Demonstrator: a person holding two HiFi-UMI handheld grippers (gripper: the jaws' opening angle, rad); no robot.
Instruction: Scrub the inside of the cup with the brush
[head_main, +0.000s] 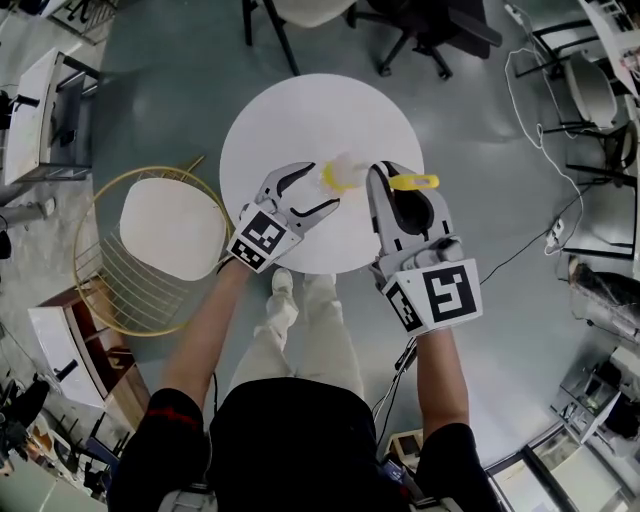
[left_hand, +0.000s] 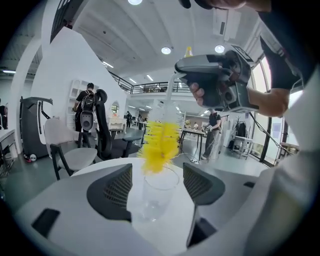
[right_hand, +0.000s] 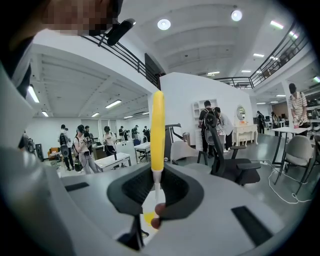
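- The cup (left_hand: 156, 194) stands upright on the table (head_main: 300, 115), mouth up. It looks clear and empty, with no suds or water that I can make out.
- The left tool (head_main: 318, 190) has its jaws spread to either side of the cup. Neither pad presses on the glass, so the cup is bracketed but not held.
- The right tool (right_hand: 156, 187) is pinched on the thin stem of the brush (left_hand: 160, 142), above and to the right of the cup.
- The brush's long axis runs near upright. Its yellow bristle end points down at the cup and its handle points up.
- Only the lowest bristles reach the cup's rim, and most of the head is still above it. Judging by that, the scrubbing itself is all still to do: push in, work the walls and bottom, then withdraw.
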